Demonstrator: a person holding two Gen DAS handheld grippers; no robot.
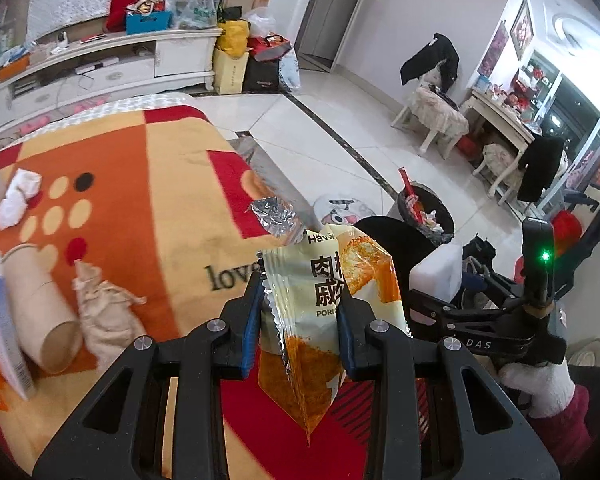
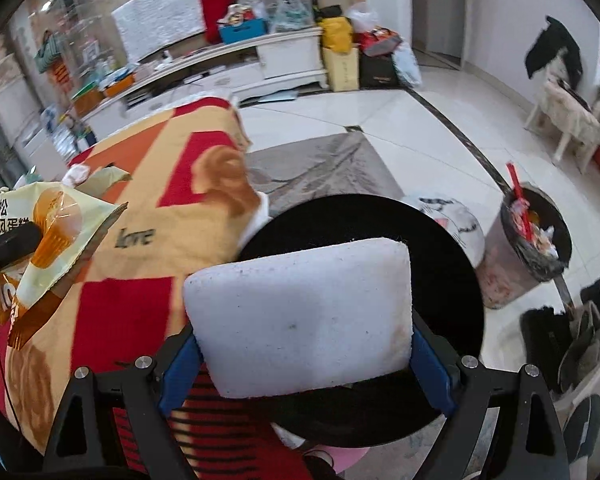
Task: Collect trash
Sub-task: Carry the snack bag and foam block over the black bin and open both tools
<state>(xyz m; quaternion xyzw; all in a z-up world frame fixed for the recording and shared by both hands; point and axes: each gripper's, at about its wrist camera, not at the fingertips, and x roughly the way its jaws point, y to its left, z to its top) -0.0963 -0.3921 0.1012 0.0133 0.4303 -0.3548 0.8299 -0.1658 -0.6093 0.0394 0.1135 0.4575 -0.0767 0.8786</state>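
My left gripper [image 1: 300, 316] is shut on a yellow and orange snack wrapper [image 1: 320, 300] and holds it above the blanket-covered table [image 1: 160, 200]. The wrapper also shows at the left of the right wrist view [image 2: 56, 236]. My right gripper [image 2: 304, 344] is shut on a white foam block [image 2: 300, 316], held over a round black stool [image 2: 452, 280]. The block also shows in the left wrist view [image 1: 436, 272]. A dark trash bin [image 1: 426, 216] full of litter stands on the floor to the right; it also shows in the right wrist view [image 2: 528, 240].
On the table lie crumpled white tissue [image 1: 18, 196], a cardboard tube [image 1: 40, 308], a beige cloth pouch [image 1: 104, 316], a silver foil scrap [image 1: 274, 212] and a box [image 1: 0, 320]. A grey rug [image 2: 324, 168], a white TV cabinet [image 1: 140, 60], chairs [image 1: 436, 116] and shoes [image 2: 580, 332] surround it.
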